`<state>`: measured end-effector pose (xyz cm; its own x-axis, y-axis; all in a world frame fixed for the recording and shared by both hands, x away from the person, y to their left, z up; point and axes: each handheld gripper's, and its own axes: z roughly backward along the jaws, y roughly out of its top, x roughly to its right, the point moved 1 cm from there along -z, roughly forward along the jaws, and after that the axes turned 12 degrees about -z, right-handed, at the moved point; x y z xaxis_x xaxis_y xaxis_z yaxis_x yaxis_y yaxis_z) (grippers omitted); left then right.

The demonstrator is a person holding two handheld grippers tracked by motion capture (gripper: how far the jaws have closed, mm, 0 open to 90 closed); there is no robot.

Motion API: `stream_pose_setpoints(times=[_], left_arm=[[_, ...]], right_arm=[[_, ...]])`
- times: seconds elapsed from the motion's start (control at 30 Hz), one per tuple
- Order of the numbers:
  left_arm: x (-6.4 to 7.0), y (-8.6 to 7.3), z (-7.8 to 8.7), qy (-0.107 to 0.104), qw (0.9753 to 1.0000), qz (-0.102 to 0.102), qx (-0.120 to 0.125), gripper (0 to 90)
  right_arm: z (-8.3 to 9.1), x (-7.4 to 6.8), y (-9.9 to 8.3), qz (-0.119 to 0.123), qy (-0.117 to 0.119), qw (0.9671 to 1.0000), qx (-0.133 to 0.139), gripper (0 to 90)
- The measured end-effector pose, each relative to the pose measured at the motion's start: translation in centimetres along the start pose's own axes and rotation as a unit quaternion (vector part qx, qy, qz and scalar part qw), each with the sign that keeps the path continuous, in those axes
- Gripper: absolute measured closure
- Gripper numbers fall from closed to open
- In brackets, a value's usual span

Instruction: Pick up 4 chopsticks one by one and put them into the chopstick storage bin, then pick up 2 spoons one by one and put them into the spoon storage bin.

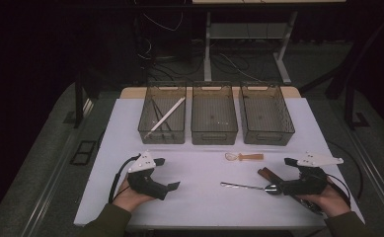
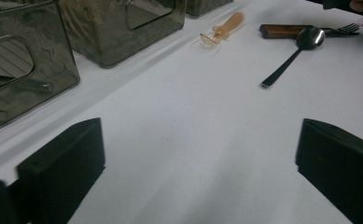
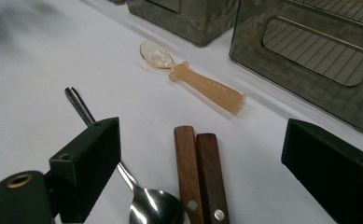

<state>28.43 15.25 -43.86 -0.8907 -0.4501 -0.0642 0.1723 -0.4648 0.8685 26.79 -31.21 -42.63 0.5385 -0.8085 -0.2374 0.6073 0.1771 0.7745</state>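
High view: the left gripper [image 1: 166, 174], held in the person's left hand [image 1: 130, 197], rests near the table's [image 1: 199, 207] front left corner, jaws spread wide and grasping nothing. The right gripper [image 1: 281, 174] sits near the front right corner, its jaws released on either side of the steel spoon's [image 1: 251, 186] bowl and the two wooden handles [image 1: 266, 174]. An amber plastic spoon [image 1: 244, 157] lies just beyond, toward three grey bins [image 1: 214, 116] along the far edge. Left gripper view: both black jaws stand far apart over bare white surface, touching no utensil; the steel spoon [image 2: 289, 58], the wooden handles [image 2: 286, 30] and the amber plastic spoon [image 2: 222, 29] lie well ahead. Right gripper view: the jaws are fully parted; the steel spoon [image 3: 146, 205] lies just beside the left-hand jaw, with the wooden handles [image 3: 198, 177] between the jaws, none gripped. The amber plastic spoon [image 3: 198, 81] lies ahead, near the bins [image 3: 305, 60].
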Motion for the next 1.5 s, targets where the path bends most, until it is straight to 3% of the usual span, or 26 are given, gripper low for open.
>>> stream_pose_setpoints(times=[0.33,0.73,0.8,1.2,1.5], left_arm=[[0.2,-0.1,-0.3,-0.004,1.0000,0.002,-0.006,0.0],[0.1,-0.1,-0.4,-0.010,0.9999,0.005,-0.007,0.0],[0.1,-0.1,-0.4,-0.012,0.9999,0.003,-0.007,0.0],[0.2,-0.1,-0.6,-0.014,0.9998,0.003,-0.011,0.0],[0.3,-0.1,-0.7,-0.018,0.9997,0.005,-0.015,0.0]], right_arm=[[0.4,0.3,1.2,0.014,0.003,0.9996,-0.023,13.3],[-1.1,0.5,2.9,0.020,0.021,0.9990,-0.035,15.5],[-1.5,0.6,3.1,0.023,0.024,0.9985,-0.042,22.7],[-3.4,1.4,4.8,0.029,0.027,0.9974,-0.060,37.0],[-5.4,2.5,5.4,0.016,0.022,0.9969,-0.074,53.6]])
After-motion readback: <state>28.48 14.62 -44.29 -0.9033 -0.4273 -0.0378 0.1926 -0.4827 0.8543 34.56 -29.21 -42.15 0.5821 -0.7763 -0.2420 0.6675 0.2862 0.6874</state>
